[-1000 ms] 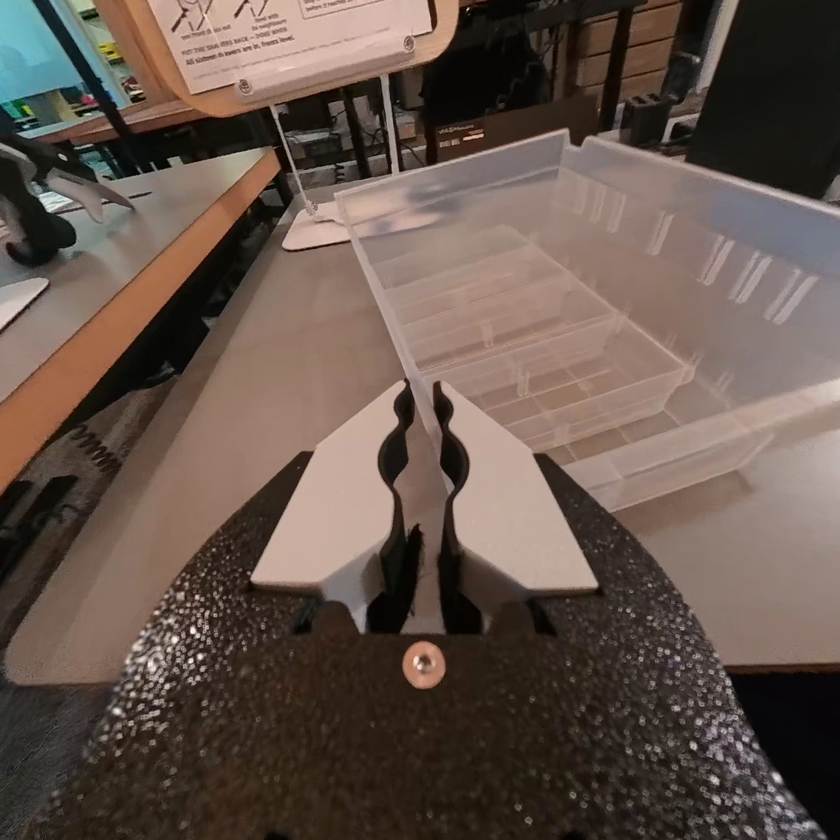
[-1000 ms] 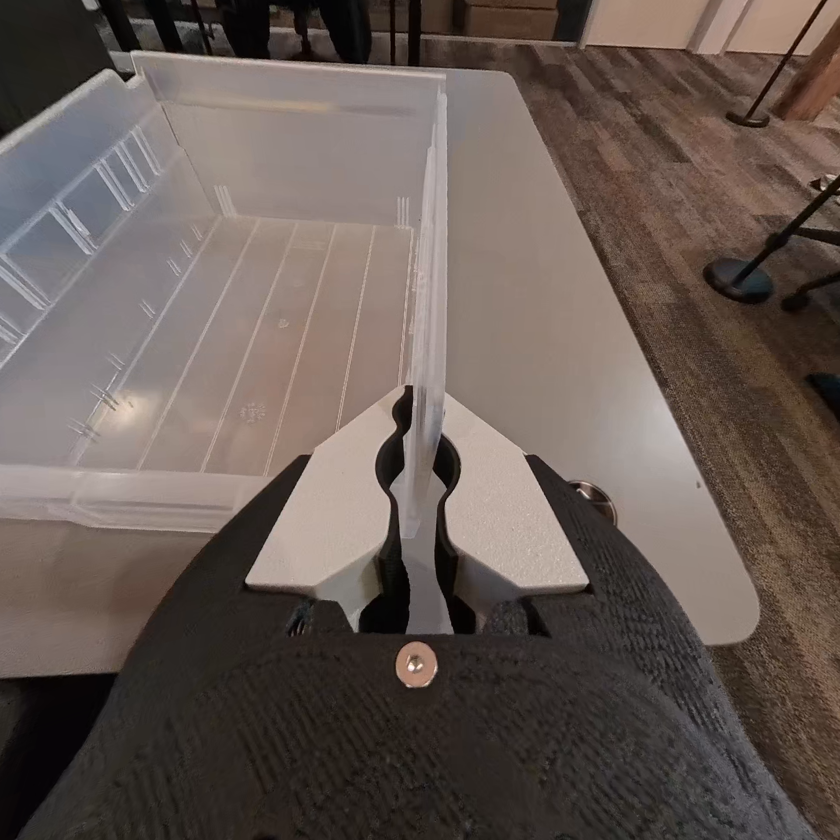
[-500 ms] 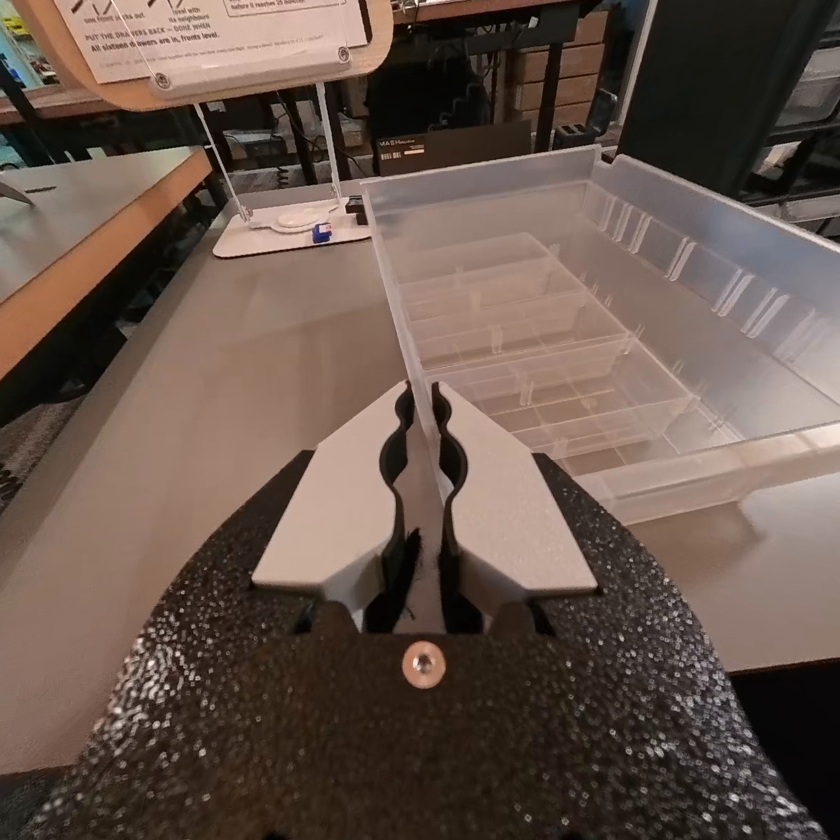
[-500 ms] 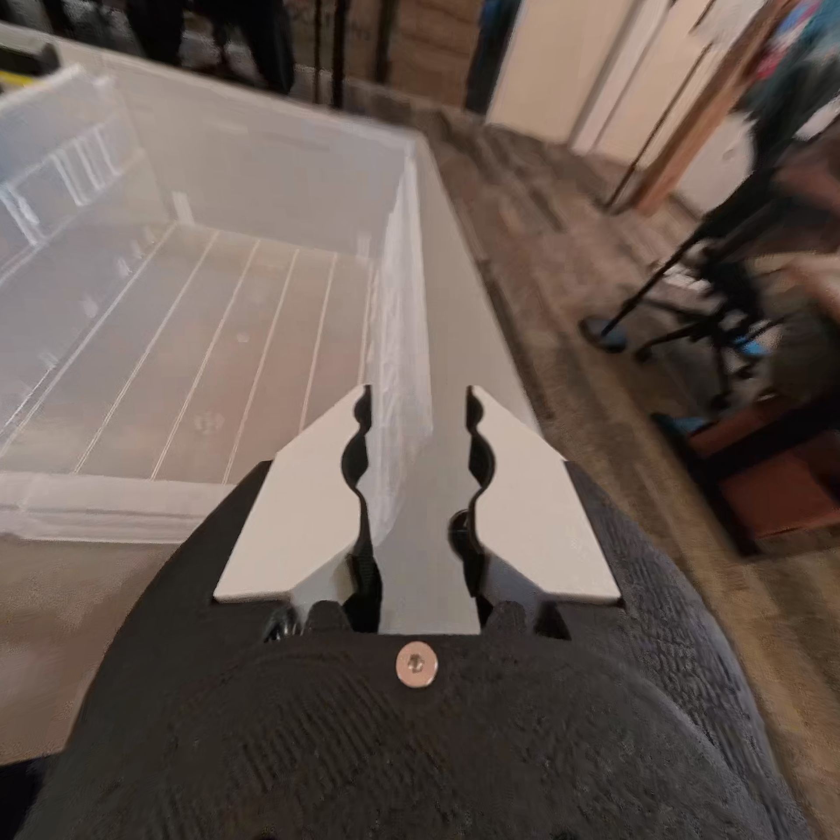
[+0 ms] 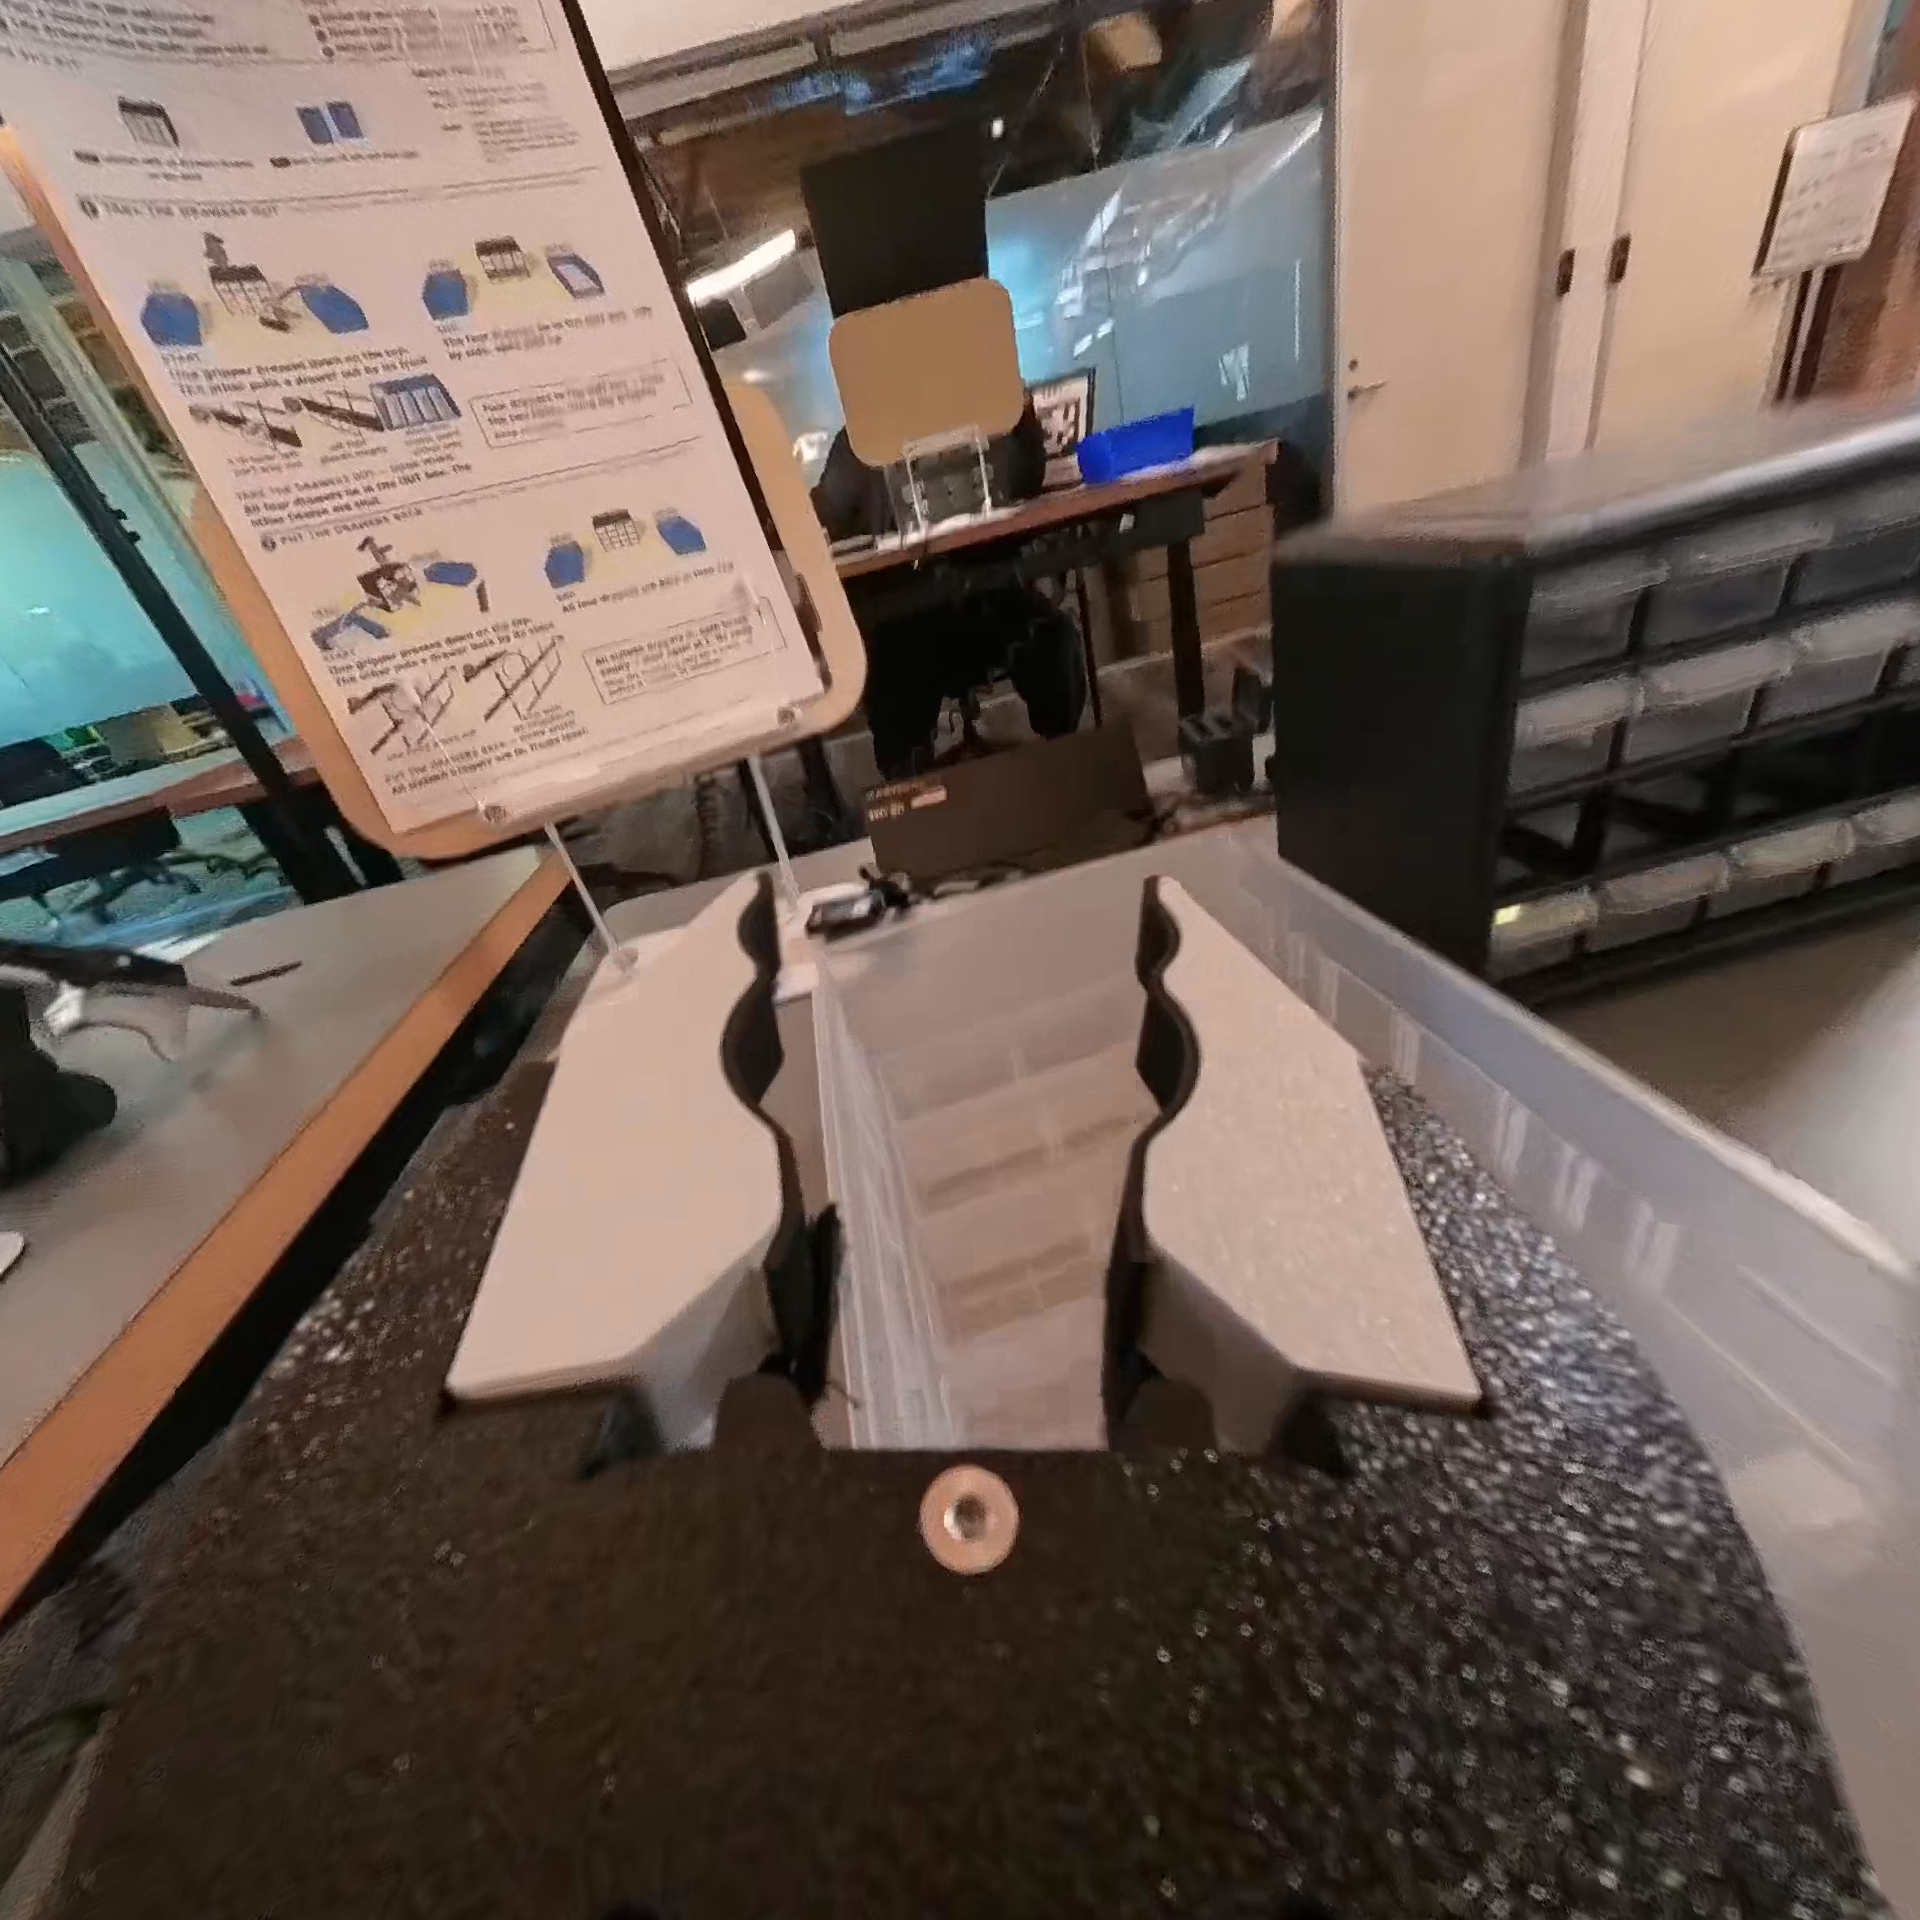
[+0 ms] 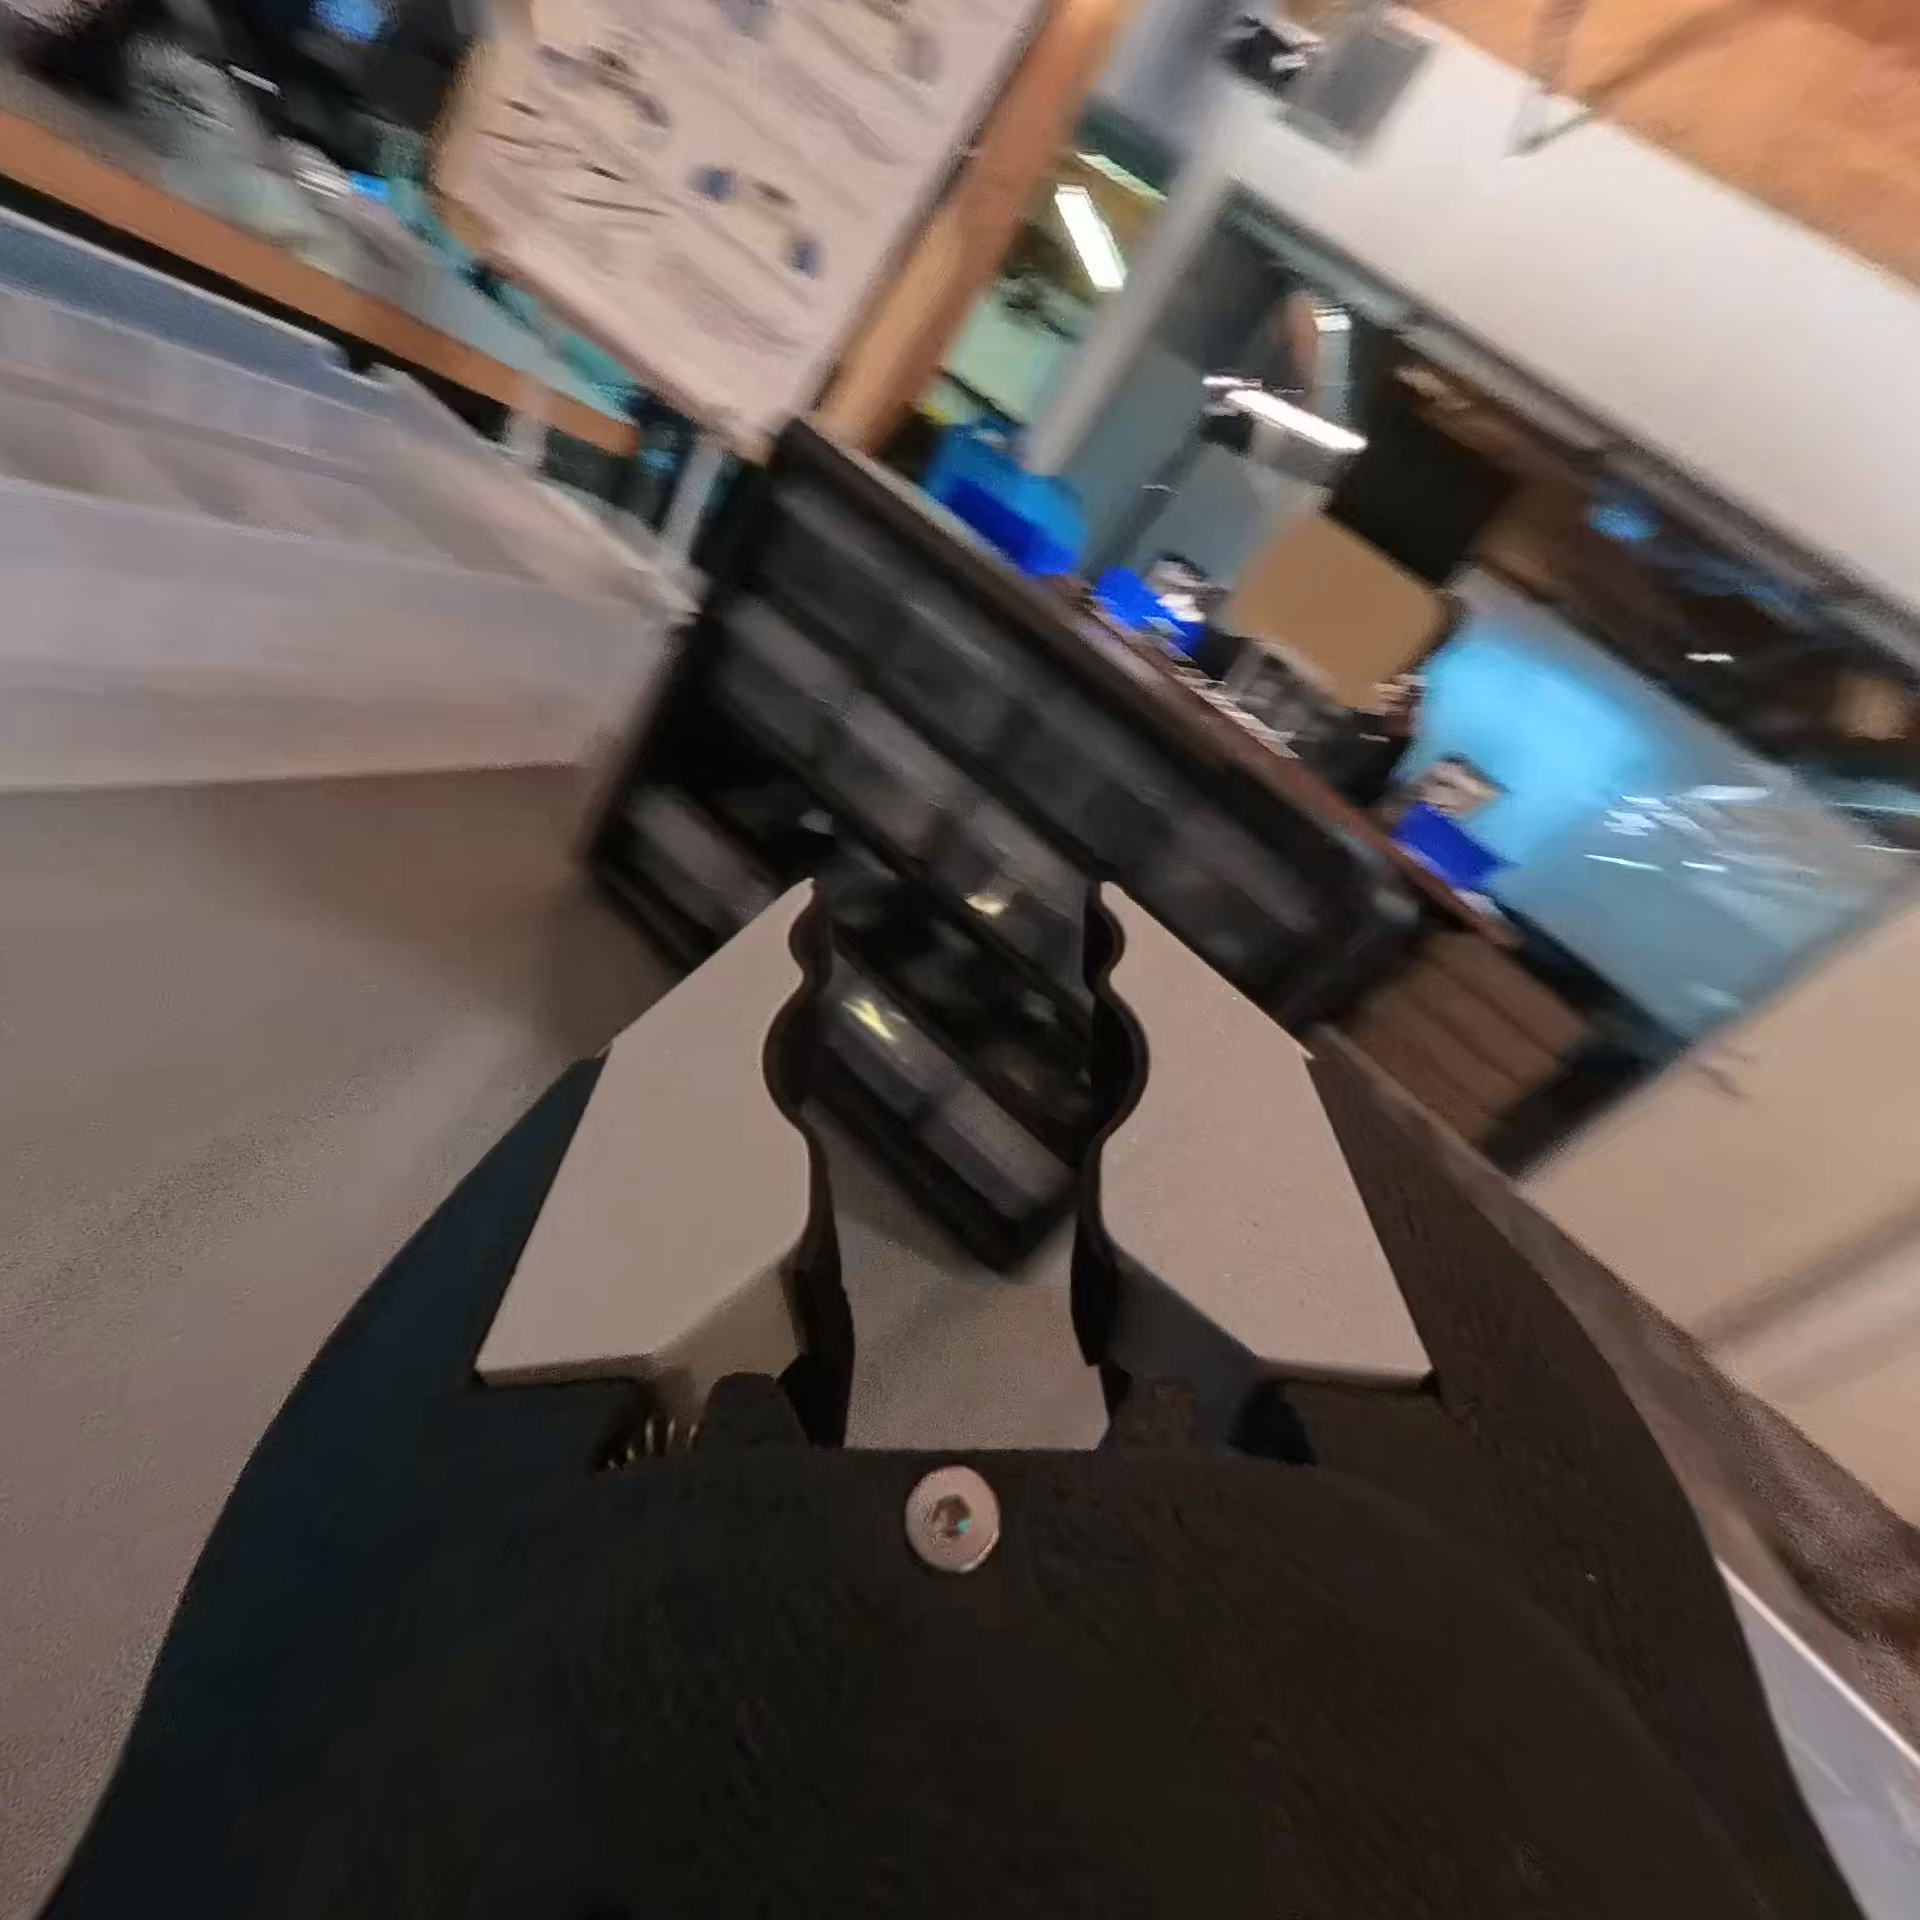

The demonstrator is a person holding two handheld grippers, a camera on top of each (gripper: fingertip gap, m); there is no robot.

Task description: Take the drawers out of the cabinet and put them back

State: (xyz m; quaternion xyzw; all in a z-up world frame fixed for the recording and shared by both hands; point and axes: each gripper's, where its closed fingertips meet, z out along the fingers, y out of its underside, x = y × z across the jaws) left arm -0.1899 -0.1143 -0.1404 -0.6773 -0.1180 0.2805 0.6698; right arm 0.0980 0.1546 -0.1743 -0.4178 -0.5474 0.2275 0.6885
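In the left wrist view my left gripper (image 5: 956, 894) is open. The left wall of the big clear bin (image 5: 1558, 1143) runs between its jaws without being pinched. Several small clear drawers (image 5: 997, 1122) lie in the bin. The black cabinet (image 5: 1662, 727), with rows of small drawers and some open slots, stands on the table to the right behind the bin. In the blurred right wrist view my right gripper (image 6: 956, 894) is open and empty, above the table and pointing at the cabinet (image 6: 987, 779). The bin (image 6: 208, 571) lies to its left.
An instruction board (image 5: 416, 416) on a clear stand rises at the back left of the grey table (image 5: 1714, 1039); it also shows in the right wrist view (image 6: 707, 156). A second table (image 5: 260, 1091) with an orange edge stands to the left. Desks and blue bins stand farther back.
Both grippers have opened and let go of the bin's side walls. The left one has tilted up. The right one has swung away from the bin toward the cabinet.
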